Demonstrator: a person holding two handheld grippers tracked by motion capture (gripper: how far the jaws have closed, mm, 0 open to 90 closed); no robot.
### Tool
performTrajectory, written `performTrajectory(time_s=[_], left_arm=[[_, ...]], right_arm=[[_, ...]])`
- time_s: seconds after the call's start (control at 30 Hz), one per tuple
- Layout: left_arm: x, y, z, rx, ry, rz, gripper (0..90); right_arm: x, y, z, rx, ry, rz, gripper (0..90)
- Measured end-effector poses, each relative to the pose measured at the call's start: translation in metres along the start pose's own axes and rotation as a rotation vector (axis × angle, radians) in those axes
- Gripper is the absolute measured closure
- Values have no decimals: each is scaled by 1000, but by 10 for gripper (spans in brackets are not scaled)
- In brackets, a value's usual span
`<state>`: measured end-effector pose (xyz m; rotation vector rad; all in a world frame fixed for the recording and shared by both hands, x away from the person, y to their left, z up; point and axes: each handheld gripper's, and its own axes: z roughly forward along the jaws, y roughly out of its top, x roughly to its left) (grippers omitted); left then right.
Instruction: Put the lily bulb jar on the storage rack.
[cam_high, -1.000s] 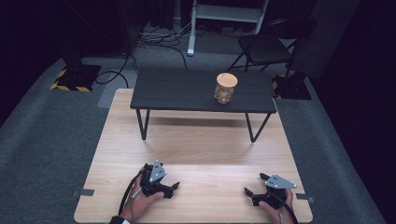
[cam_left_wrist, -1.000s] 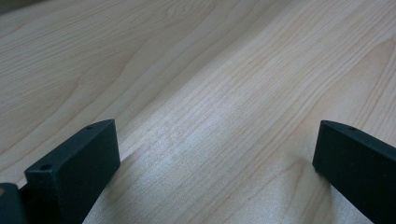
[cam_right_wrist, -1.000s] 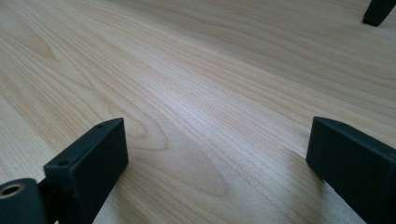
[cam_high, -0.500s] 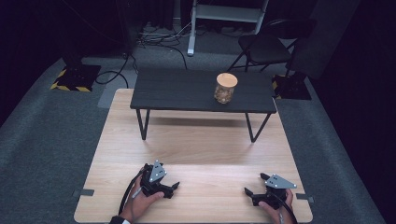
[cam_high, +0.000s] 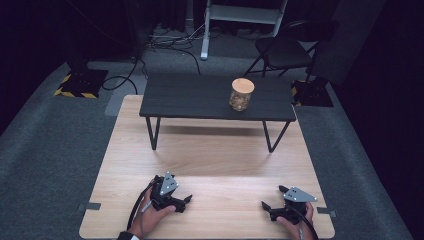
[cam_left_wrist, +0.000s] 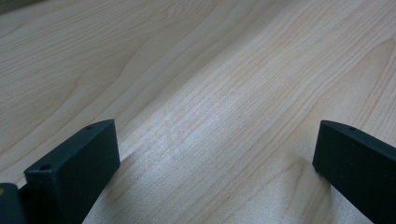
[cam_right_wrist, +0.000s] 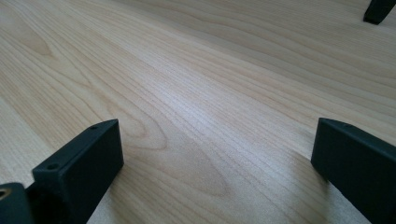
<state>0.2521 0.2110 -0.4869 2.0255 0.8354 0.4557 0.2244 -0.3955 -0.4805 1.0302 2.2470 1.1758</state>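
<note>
Nothing has moved: your left tongs (cam_high: 186, 201) and right tongs (cam_high: 266, 205) stay released on the worktop (cam_high: 210, 165), jar (cam_high: 242, 94) untouched.

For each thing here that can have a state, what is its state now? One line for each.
Jar: upright on the black table, lid on, something brownish inside.
Left gripper: open, holds nothing, low over the wooden table.
Right gripper: open, holds nothing, low over the wooden table.

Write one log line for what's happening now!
left hand-held gripper: open, on wooden board | right hand-held gripper: open | jar: on black table
</note>
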Motion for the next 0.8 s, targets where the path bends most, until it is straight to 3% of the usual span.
performTrajectory(time_s=[0.8], left_arm=[[0,0,0,-1,1,-1,5]], right_arm=[[-1,1,1,3,5,-1,4]])
